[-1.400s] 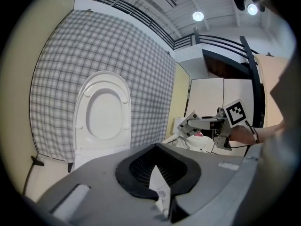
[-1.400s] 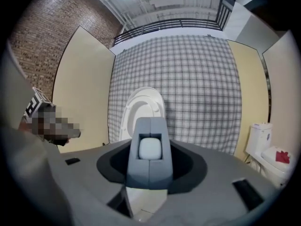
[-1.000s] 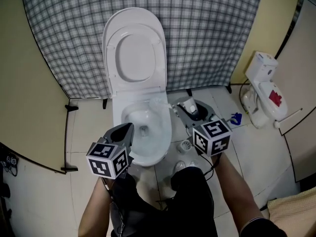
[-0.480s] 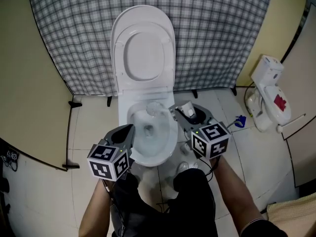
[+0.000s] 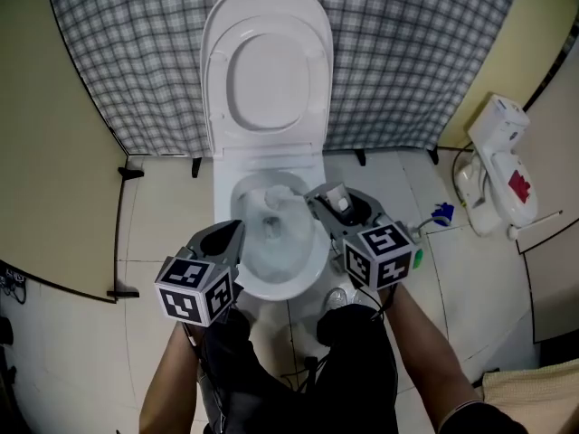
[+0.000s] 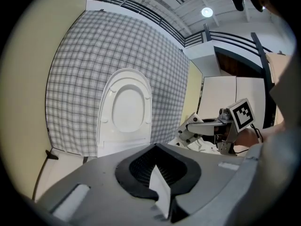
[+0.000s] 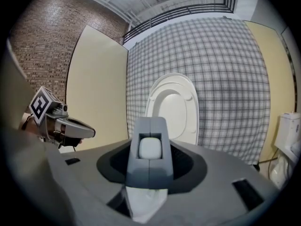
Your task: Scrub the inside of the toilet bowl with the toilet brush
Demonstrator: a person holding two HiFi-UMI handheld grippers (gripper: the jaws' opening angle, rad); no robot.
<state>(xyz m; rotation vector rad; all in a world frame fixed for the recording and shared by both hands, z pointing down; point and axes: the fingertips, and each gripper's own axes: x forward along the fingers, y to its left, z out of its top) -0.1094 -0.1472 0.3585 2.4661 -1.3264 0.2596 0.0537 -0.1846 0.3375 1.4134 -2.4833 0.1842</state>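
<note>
The white toilet bowl (image 5: 271, 285) stands open in the head view, its lid (image 5: 267, 70) raised against the checked curtain. My right gripper (image 5: 314, 195) reaches over the bowl's right rim, shut on the toilet brush handle (image 7: 150, 149), a grey and white piece between its jaws. The white brush head (image 5: 280, 197) sits inside the bowl near the back. My left gripper (image 5: 237, 231) hovers at the bowl's left rim, jaws together with nothing in them. The lid (image 6: 124, 107) and the right gripper (image 6: 183, 133) also show in the left gripper view.
A checked curtain (image 5: 407, 52) hangs behind the toilet. A second white fixture with a red label (image 5: 502, 165) stands at the right wall, with a small blue object (image 5: 441, 213) on the tiled floor beside it. A round holder (image 5: 336, 295) sits by the toilet base. The person's legs fill the bottom.
Both grippers have sunk and moved closer to the bowl. The right gripper has shifted left over the rim, carrying the brush head further into the bowl.
</note>
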